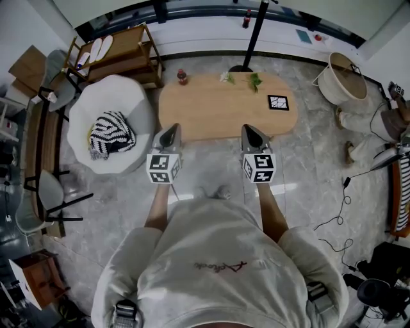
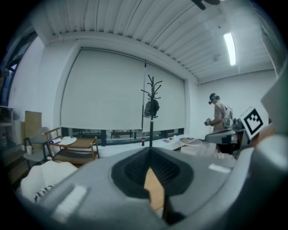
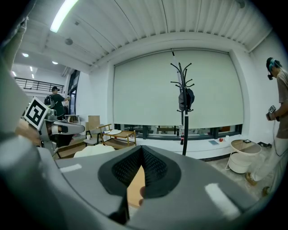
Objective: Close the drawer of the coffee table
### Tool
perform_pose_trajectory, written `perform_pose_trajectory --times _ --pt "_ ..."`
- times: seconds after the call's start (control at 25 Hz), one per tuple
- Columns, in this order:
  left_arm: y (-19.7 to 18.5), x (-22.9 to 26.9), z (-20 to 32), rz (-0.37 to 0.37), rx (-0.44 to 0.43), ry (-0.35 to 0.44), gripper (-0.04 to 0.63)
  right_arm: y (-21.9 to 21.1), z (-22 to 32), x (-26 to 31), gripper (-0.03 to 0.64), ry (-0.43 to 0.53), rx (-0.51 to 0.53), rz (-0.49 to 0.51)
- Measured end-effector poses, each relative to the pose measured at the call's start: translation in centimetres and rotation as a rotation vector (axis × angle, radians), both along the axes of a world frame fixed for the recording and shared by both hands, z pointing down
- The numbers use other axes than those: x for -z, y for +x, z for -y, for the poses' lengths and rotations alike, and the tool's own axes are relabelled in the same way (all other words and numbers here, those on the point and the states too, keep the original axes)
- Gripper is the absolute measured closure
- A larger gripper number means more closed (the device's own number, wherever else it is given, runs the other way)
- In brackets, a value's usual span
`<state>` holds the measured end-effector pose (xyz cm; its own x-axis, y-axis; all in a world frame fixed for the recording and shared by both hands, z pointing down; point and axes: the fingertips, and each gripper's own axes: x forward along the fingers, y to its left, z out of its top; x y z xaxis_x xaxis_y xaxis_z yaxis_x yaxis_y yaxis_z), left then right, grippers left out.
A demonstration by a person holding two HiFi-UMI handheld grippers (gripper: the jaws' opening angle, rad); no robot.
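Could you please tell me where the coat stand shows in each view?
Head view: coat stand at the top, right of centre.
Left gripper view: coat stand in the middle.
Right gripper view: coat stand right of centre.
Shared landmark: the dark bottle by its pole.

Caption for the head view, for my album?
Person holds left gripper and right gripper, jaws shut, by the wooden coffee table.

The right gripper's (image 3: 142,149) grey fingers (image 3: 193,179), lined with black ribbed pads, are closed tip to tip. Under the tips a sliver of light wooden bench (image 3: 135,191) shows. Beyond them rises a black metal coat stand (image 3: 183,108), with a white round basket (image 3: 242,157) to its right.
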<state>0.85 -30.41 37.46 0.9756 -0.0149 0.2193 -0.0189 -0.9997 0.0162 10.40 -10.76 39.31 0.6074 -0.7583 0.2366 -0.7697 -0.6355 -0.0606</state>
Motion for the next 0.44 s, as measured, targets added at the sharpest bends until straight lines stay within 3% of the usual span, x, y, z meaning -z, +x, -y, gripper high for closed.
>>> perform_pose_trajectory --times 0.44 --pt "-0.55 -0.05 -1.01 0.004 -0.008 0.012 0.594 -0.63 -0.40 -0.39 0.613 -0.015 0.004 0.009"
